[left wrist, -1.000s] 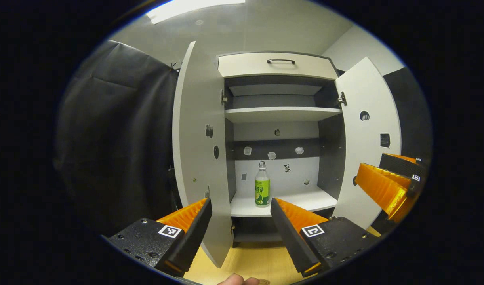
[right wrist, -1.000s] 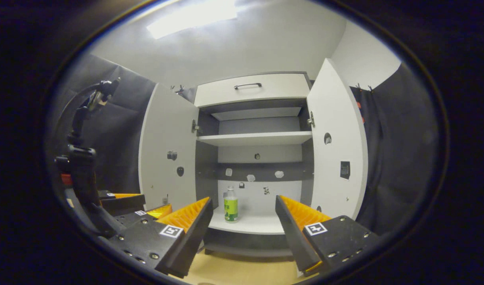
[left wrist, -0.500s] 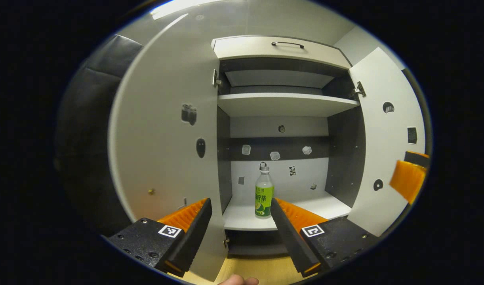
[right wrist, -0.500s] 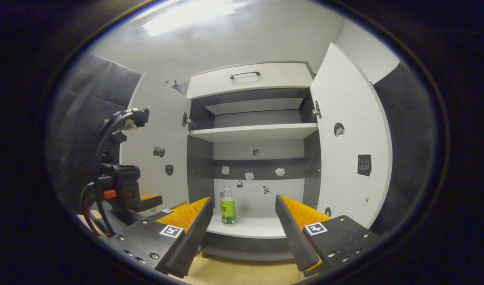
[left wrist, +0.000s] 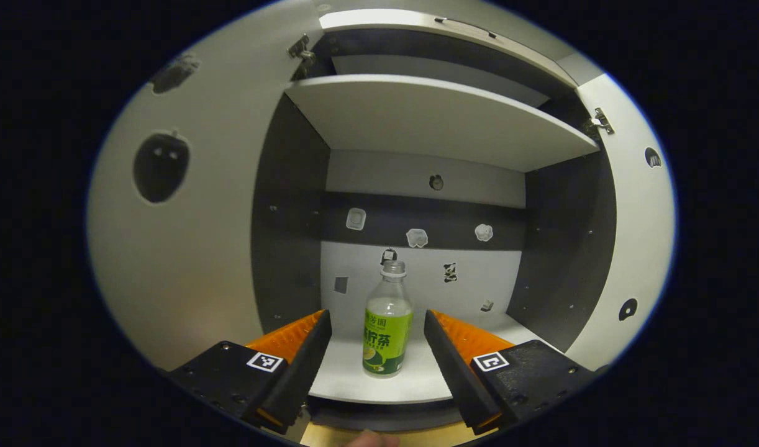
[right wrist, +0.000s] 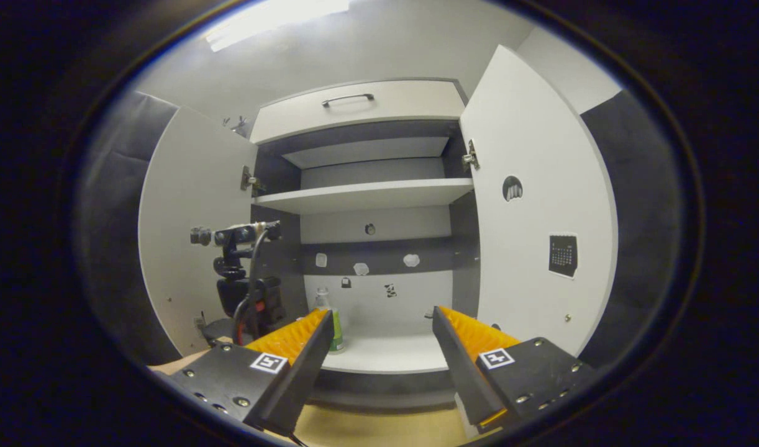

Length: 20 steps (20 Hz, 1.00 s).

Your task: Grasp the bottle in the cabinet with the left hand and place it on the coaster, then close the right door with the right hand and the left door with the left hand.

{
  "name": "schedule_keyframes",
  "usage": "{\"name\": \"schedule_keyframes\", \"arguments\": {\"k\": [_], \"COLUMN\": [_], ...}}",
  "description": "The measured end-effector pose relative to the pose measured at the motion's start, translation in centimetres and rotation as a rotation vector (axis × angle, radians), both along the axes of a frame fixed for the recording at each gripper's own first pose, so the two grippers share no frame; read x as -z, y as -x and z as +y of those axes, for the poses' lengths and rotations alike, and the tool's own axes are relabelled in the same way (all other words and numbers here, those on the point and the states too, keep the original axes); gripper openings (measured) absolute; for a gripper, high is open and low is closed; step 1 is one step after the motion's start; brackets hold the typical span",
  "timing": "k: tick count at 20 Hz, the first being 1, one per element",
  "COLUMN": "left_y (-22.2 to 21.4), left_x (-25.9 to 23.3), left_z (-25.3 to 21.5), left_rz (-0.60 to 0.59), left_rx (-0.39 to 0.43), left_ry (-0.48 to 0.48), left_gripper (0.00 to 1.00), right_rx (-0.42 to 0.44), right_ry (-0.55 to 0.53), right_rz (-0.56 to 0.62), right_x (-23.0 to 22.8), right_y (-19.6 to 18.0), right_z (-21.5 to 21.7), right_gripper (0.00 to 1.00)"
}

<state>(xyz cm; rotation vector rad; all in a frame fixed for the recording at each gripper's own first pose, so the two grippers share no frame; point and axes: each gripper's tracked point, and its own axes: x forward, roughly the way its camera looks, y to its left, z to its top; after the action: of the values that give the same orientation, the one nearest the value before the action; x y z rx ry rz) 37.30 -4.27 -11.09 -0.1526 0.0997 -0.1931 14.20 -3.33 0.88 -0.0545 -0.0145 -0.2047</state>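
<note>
A clear bottle (left wrist: pixel 387 329) with a green label and white cap stands upright on the cabinet's lower shelf (left wrist: pixel 348 379). My left gripper (left wrist: pixel 376 315) is open in front of the cabinet. The bottle shows in the gap between its fingers, a little farther in and touching neither. Both doors stand wide open: the left door (left wrist: pixel 187 248) and the right door (left wrist: pixel 640 248). In the right gripper view, my right gripper (right wrist: pixel 382 312) is open and holds nothing, farther back from the cabinet. There the bottle (right wrist: pixel 323 299) is partly hidden behind its left finger.
An upper shelf (left wrist: pixel 429 118) spans the cabinet above the bottle. A drawer with a dark handle (right wrist: pixel 347 98) tops the cabinet. The left gripper's camera mount (right wrist: pixel 233 239) rises by the left door (right wrist: pixel 187 205). A wooden tabletop (right wrist: pixel 367 428) lies below the cabinet.
My left gripper has moved forward to the cabinet opening, so the bottle looms larger between its fingers. The right gripper has drifted slightly closer. Both stay open.
</note>
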Motion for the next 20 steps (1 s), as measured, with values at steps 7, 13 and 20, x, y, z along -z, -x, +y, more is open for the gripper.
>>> {"name": "schedule_keyframes", "arguments": {"k": [7, 13, 20], "left_y": [-5.6, -8.7, -7.3], "left_x": [3.9, 5.7, 5.0], "left_z": [-2.7, -3.1, -2.7], "left_rz": [0.044, 0.054, 0.066], "left_rx": [0.036, 0.049, 0.048], "left_ry": [-0.01, -0.039, 0.015], "left_gripper": [0.96, 0.96, 0.8], "right_rx": [0.058, 0.096, 0.092], "right_ry": [0.045, 0.059, 0.025], "right_rz": [0.019, 0.008, -0.023], "right_x": [-0.1, -1.1, -2.5], "right_y": [1.4, 4.5, 7.4], "right_z": [-1.6, -2.8, -2.7], "right_gripper": [0.96, 0.96, 0.96]}}
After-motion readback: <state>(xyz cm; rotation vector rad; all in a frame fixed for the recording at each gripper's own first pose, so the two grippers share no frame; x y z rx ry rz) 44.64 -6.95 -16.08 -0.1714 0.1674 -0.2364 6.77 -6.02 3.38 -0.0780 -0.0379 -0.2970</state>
